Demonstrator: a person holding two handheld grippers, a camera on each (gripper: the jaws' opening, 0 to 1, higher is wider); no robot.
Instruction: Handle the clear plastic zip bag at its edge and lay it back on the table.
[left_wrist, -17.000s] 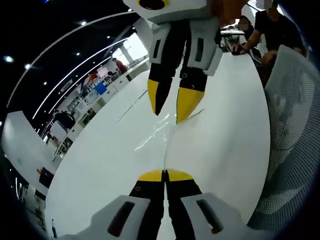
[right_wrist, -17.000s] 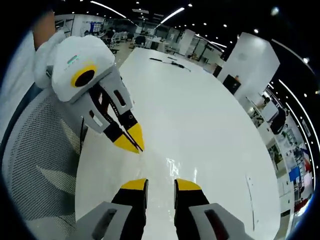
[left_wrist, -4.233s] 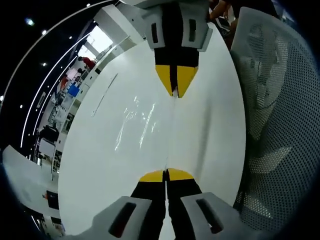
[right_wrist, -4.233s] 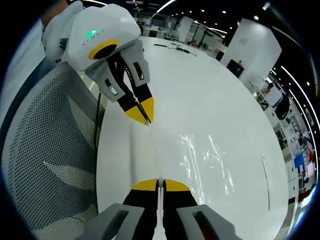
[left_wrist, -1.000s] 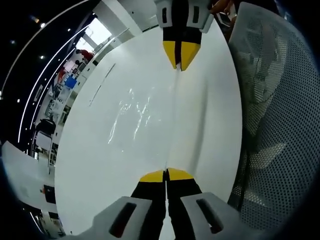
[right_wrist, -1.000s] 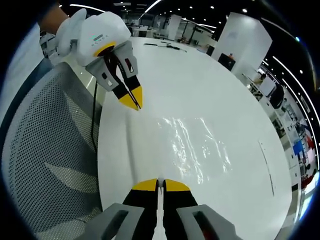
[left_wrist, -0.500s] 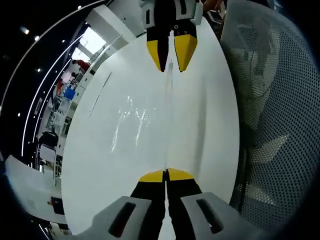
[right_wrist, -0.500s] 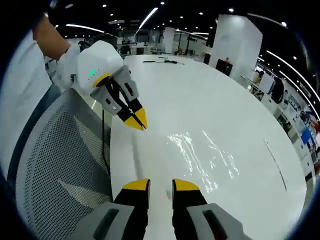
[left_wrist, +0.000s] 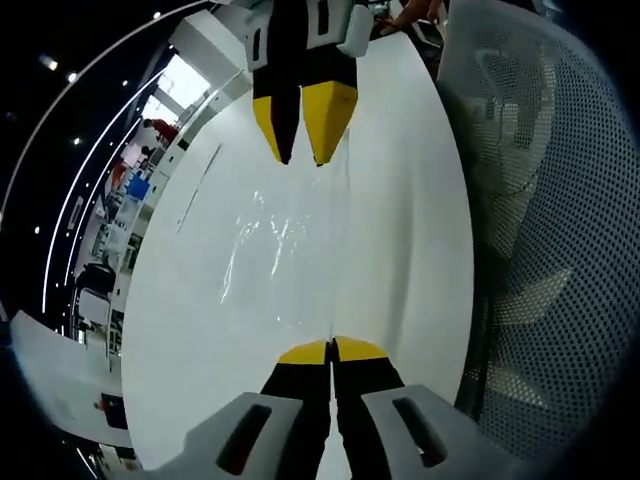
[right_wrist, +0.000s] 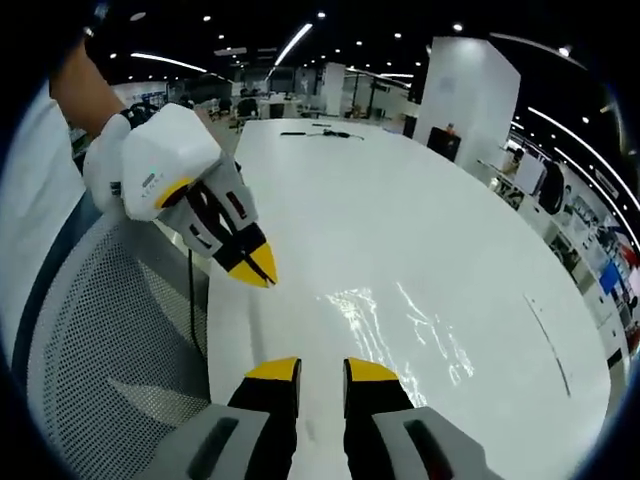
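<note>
The clear plastic zip bag lies flat on the white table, showing as shiny creases. One edge of it runs up the table from my left gripper, which is shut on that edge at the bottom of the left gripper view. My right gripper hangs open over the bag's far end, its yellow tips apart. In the right gripper view the bag glints ahead of my open right gripper. The left gripper is shut at the bag's edge near the table's left rim.
A white mesh chair stands close along the table's edge, and its back also shows beside the left gripper. A thin dark strip lies on the table beyond the bag. Cables lie at the far end. Office desks and people fill the background.
My right gripper has opened and let go of the bag's edge, then drawn back a little. My left gripper has stayed shut on the edge.
</note>
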